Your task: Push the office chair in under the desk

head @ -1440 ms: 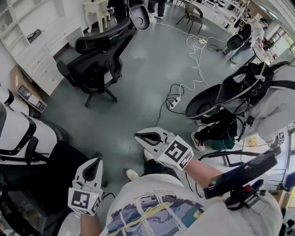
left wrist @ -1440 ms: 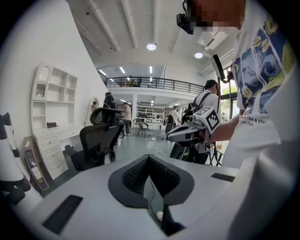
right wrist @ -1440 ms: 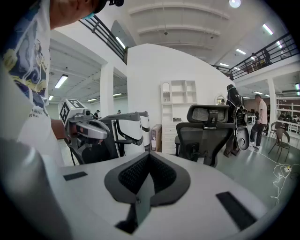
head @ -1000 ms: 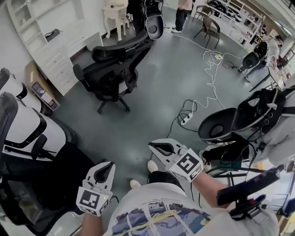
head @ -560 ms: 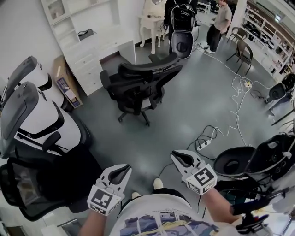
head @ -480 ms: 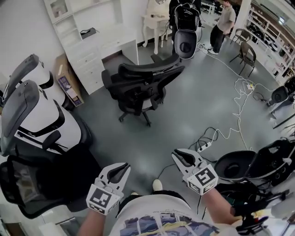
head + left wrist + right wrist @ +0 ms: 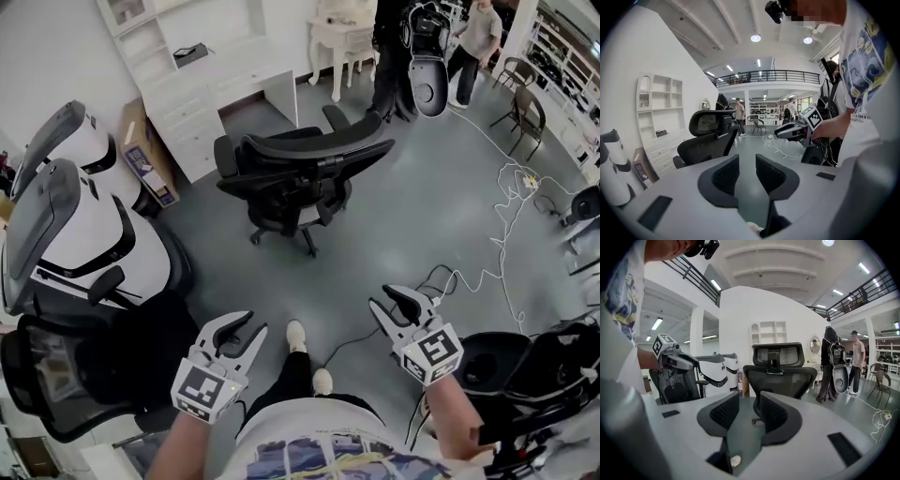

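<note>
Shoes (image 7: pixel 295 336): the person's pale shoes on the grey floor (image 7: pixel 394 234), between the two grippers.
Left gripper (image 7: pixel 239 330): held low at the person's left. Its fingers are spread and have just been opening, with only floor showing between them.
Right gripper (image 7: pixel 388 304): level with the left one and well apart from it. Its fingers are spread wider and have also just been opening, with nothing between them.
Marker cubes (image 7: pixel 433 352): each shows a black-and-white square code pattern rather than words.
Cables (image 7: pixel 497 253): white leads loop over the floor at the right.
White chairs (image 7: pixel 84 234): two white-and-black chairs stand close at the left.
Office chair (image 7: pixel 309 169): black mesh, standing on the floor straight ahead and well apart from both grippers. It is just in front of the worktop's knee space, not under it. The right gripper view shows its backrest and headrest.
Cardboard box (image 7: pixel 145 155): stands beside the drawers; its printed label is too small to read.
Worktop (image 7: pixel 234 70): white, with shelves above, against the wall.
Bystander (image 7: pixel 483 28): stands far off at the back.
</note>
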